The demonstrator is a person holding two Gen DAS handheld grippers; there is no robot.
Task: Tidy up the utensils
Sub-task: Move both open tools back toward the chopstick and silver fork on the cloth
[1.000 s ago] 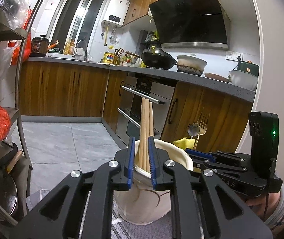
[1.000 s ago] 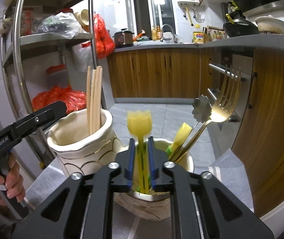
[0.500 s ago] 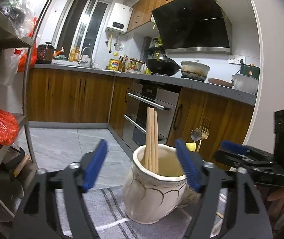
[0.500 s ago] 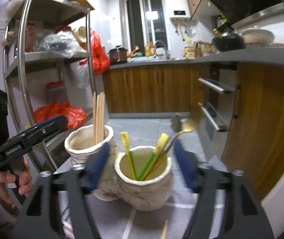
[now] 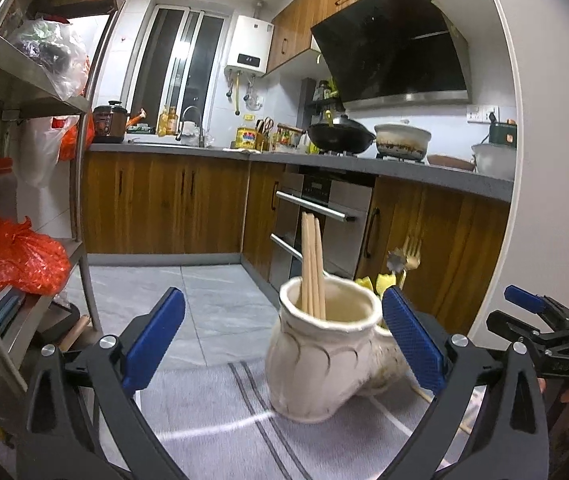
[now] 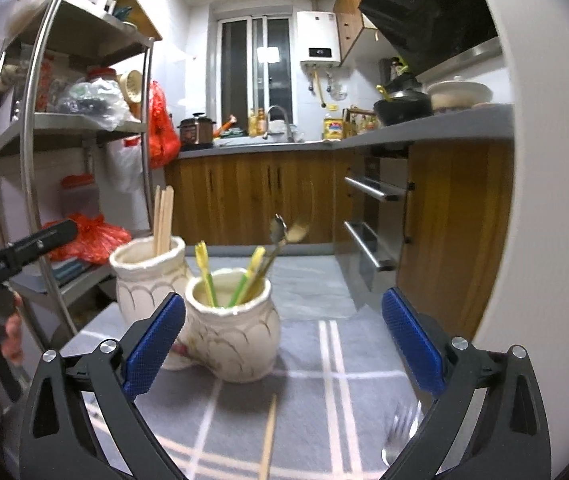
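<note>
Two cream ceramic jars stand side by side on a grey striped cloth [image 6: 316,364]. The left jar [image 5: 324,352] holds wooden chopsticks [image 5: 311,264]; it also shows in the right wrist view [image 6: 148,280]. The right jar [image 6: 232,328] holds yellow-green utensils [image 6: 206,272], a spoon and a gold fork [image 6: 290,234]. My left gripper [image 5: 280,340] is open and empty, pulled back from the chopstick jar. My right gripper [image 6: 282,348] is open and empty, in front of the right jar. A loose chopstick [image 6: 269,436] and a silver fork [image 6: 400,432] lie on the cloth near it.
A metal shelf rack [image 6: 44,160] with bags stands to the left of the cloth. Wooden cabinets and an oven [image 5: 316,216] line the far side across the tiled floor. A white wall [image 6: 544,200] borders the right.
Both grippers have opened, letting go of the chopsticks and the yellow utensil, and have drawn back from the jars.
</note>
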